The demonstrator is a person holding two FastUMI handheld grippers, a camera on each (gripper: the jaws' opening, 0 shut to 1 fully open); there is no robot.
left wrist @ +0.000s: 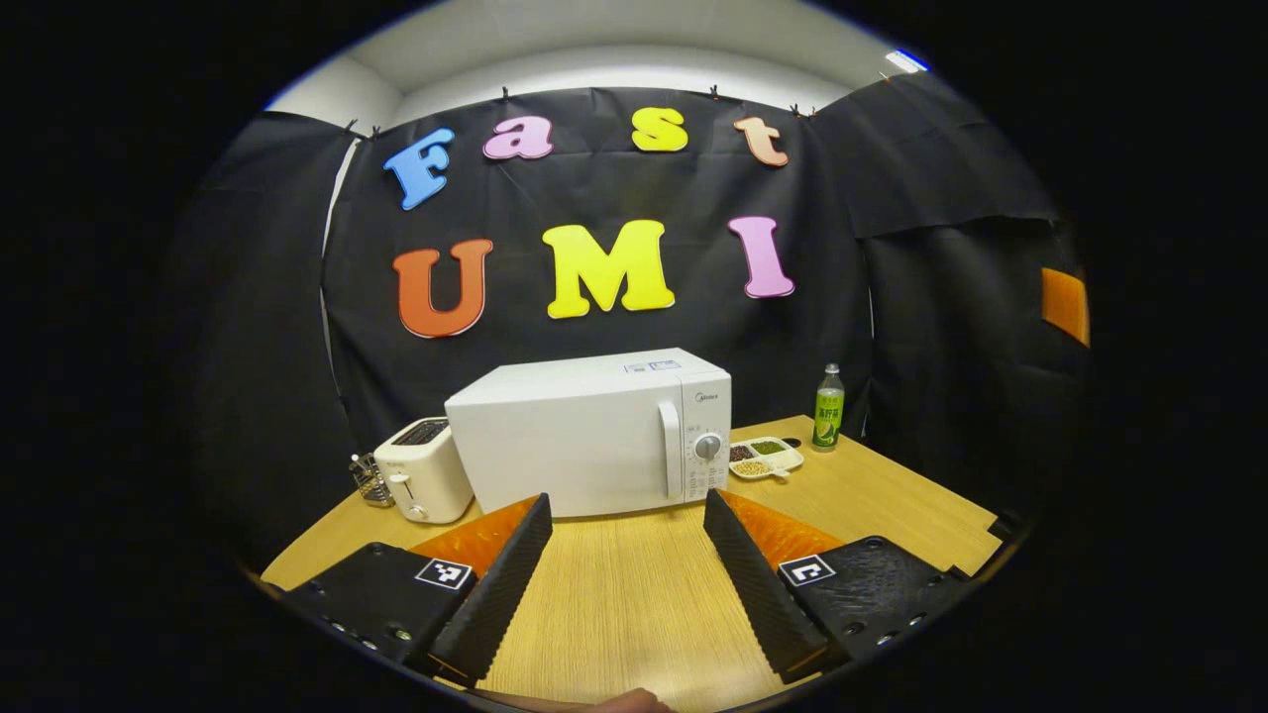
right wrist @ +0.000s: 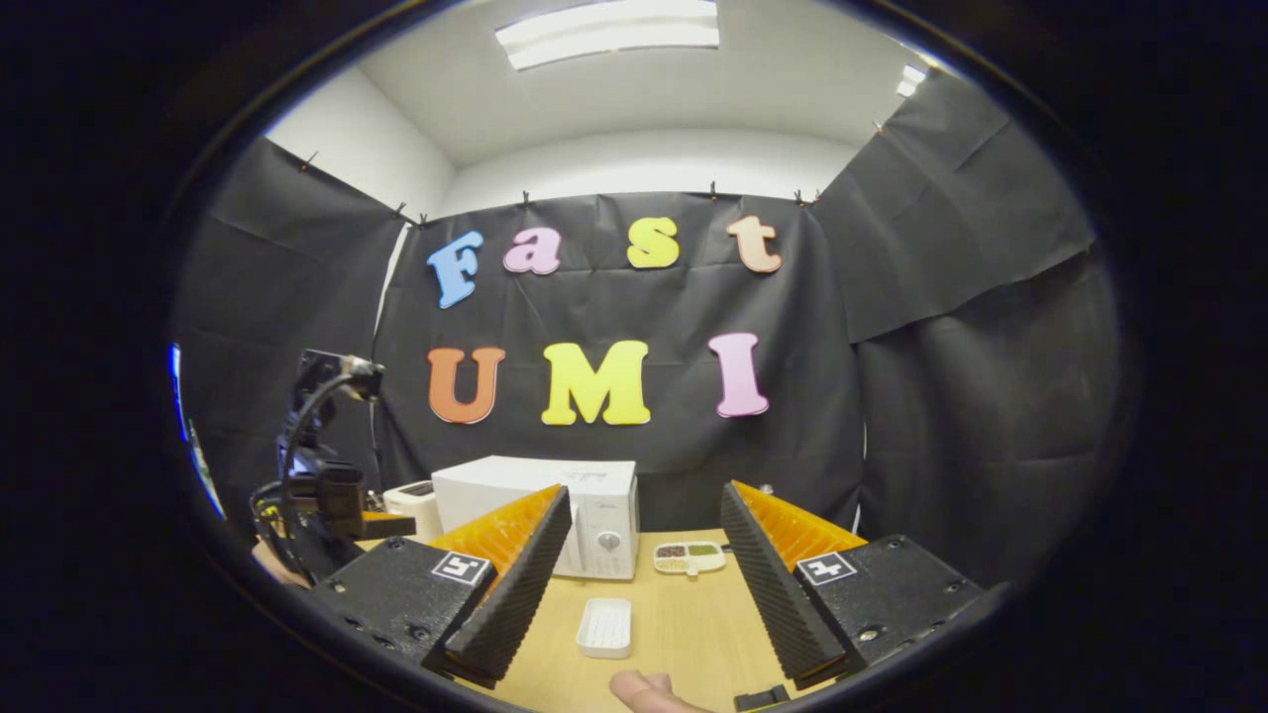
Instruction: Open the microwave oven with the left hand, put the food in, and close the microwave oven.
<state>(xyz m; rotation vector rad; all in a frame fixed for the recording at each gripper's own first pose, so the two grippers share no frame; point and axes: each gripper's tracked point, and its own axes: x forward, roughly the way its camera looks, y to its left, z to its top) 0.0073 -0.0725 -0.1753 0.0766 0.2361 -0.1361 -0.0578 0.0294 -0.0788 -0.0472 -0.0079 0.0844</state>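
The white microwave (left wrist: pixel 594 436) stands shut at the back of the wooden table (left wrist: pixel 892 495), its handle (left wrist: pixel 672 451) and dial (left wrist: pixel 707 446) on its right side. My left gripper (left wrist: pixel 626 505) hovers open in front of it, holding nothing. A divided white dish of beans and grains (left wrist: pixel 765 458) lies just right of the microwave. In the right gripper view, my right gripper (right wrist: pixel 646 493) is open and empty, farther back from the microwave (right wrist: pixel 604 525) and the dish (right wrist: pixel 689 558). The left gripper (right wrist: pixel 317 495) with its cables shows at the left there.
A white toaster (left wrist: pixel 421 480) sits left of the microwave, with a small metal object (left wrist: pixel 369 480) beside it. A green bottle (left wrist: pixel 828 408) stands at the back right. A small ribbed white tray (right wrist: pixel 604 627) lies on the table near my right gripper. A person's fingertip (right wrist: pixel 644 688) shows at the bottom.
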